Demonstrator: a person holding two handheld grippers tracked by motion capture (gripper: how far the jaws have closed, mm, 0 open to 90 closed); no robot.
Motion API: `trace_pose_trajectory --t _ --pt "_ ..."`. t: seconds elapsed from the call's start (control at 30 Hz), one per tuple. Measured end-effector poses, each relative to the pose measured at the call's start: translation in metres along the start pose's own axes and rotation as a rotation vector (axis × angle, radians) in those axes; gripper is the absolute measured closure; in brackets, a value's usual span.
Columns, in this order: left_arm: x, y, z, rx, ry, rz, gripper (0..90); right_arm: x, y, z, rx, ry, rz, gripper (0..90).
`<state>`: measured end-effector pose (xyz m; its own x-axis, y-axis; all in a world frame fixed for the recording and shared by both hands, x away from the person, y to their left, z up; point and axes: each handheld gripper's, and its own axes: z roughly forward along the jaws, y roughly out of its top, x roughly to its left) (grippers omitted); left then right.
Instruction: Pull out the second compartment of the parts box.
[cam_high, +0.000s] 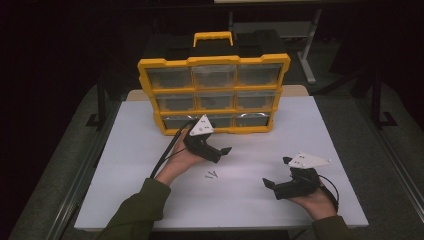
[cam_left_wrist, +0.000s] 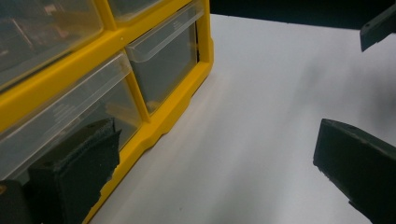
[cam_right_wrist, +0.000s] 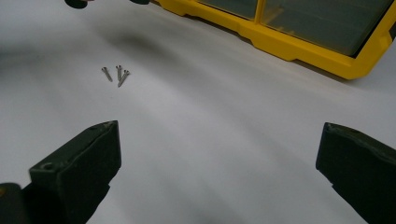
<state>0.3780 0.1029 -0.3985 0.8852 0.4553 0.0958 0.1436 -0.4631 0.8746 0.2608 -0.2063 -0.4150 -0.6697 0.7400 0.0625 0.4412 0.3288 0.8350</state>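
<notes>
White table (cam_high: 310, 130), 3 small silvery screws (cam_right_wrist: 116, 74) clustered, probably touching

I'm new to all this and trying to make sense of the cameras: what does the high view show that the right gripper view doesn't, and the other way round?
High view alone: the whole yellow organizer with its nine clear drawers and top handle, both forearms, and the left gripper near the bottom row. Right gripper view alone: a close look along the right gripper, its black jaws wide apart with nothing between them, and three separate screws. Both share the white table, the screws and the organizer's lower yellow edge.
</notes>
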Motion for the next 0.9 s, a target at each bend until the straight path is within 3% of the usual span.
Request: trace_pose_trajectory --t 0.23,0.6,0.9 --pt "-0.0057 -0.0006 0.0021 0.020 0.028 0.064 0.0 0.0005 -0.0001 0.0005 0.001 0.007 -0.003 0.0" --pt "-0.0081 -0.0029 0.0020 0.068 0.065 0.129 0.0 0.0007 -0.0008 0.0012 0.007 0.010 -0.004 0.0" --pt "-0.0110 -0.0023 0.0020 0.104 0.097 0.213 0.0 0.0010 -0.0008 0.0011 0.009 0.010 -0.004 0.0"
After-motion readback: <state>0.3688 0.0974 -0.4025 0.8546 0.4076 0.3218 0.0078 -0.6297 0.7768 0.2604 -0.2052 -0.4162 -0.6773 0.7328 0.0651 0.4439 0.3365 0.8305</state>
